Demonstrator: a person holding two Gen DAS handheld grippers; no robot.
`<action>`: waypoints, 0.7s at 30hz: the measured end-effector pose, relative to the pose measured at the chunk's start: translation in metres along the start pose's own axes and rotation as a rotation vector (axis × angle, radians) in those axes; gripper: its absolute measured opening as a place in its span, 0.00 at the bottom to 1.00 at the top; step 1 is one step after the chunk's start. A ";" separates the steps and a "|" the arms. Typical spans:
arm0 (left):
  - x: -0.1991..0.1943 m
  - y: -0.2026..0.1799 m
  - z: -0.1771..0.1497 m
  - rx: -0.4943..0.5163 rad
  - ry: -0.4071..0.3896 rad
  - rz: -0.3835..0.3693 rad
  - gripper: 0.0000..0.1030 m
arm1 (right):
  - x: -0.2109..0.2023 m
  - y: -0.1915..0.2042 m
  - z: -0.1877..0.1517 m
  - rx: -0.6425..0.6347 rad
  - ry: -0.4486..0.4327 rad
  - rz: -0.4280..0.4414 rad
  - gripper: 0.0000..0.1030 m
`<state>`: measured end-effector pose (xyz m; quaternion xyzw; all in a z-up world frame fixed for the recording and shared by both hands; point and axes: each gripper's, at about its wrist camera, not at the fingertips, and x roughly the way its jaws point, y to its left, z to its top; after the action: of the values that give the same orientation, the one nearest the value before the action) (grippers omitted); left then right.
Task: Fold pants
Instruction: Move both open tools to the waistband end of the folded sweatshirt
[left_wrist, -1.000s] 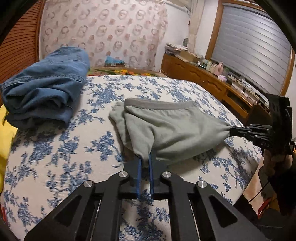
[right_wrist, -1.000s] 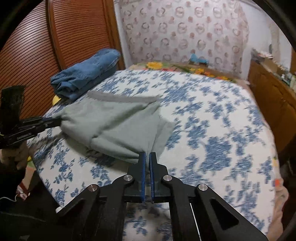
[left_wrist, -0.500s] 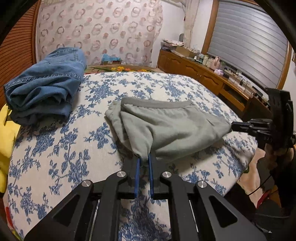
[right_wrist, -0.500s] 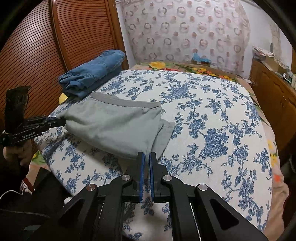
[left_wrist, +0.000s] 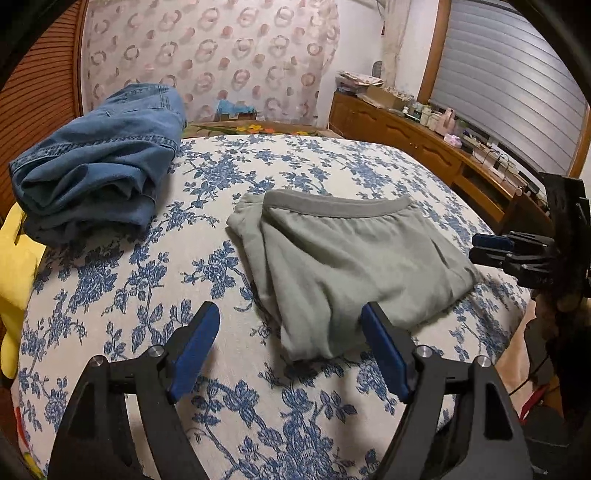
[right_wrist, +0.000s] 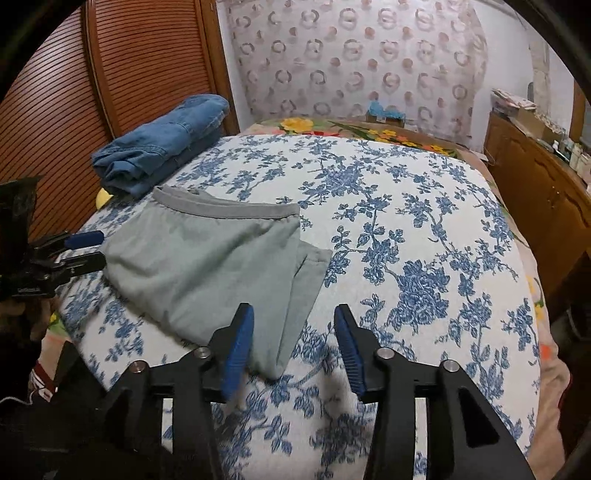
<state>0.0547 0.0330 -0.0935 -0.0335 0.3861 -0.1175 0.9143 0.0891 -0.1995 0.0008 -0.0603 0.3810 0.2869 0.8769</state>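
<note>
While the grey pants (left_wrist: 354, 266) lie folded into a flat packet near the front edge of the bed (right_wrist: 424, 229), little seems left beyond a final tidy or stacking by the jeans (left_wrist: 96, 166) behind them. Left gripper (left_wrist: 290, 345) and right gripper (right_wrist: 293, 341) have just been opening; both jaws straddle a near corner of the pants without pressing it.

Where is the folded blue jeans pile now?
In the left wrist view, the blue jeans lie at the bed's far left, left of the grey pants, beside the wooden slatted door.
</note>
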 end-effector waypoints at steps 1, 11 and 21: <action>0.001 0.000 0.001 -0.001 0.001 0.000 0.77 | 0.004 0.000 0.002 0.002 0.005 0.000 0.49; 0.016 0.002 0.024 -0.002 -0.007 0.019 0.77 | 0.030 0.002 0.021 0.023 0.010 -0.012 0.59; 0.029 0.004 0.041 0.020 -0.006 0.039 0.77 | 0.056 0.000 0.033 0.026 0.048 -0.047 0.62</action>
<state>0.1038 0.0285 -0.0856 -0.0174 0.3826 -0.1035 0.9179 0.1407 -0.1625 -0.0153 -0.0649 0.4041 0.2598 0.8746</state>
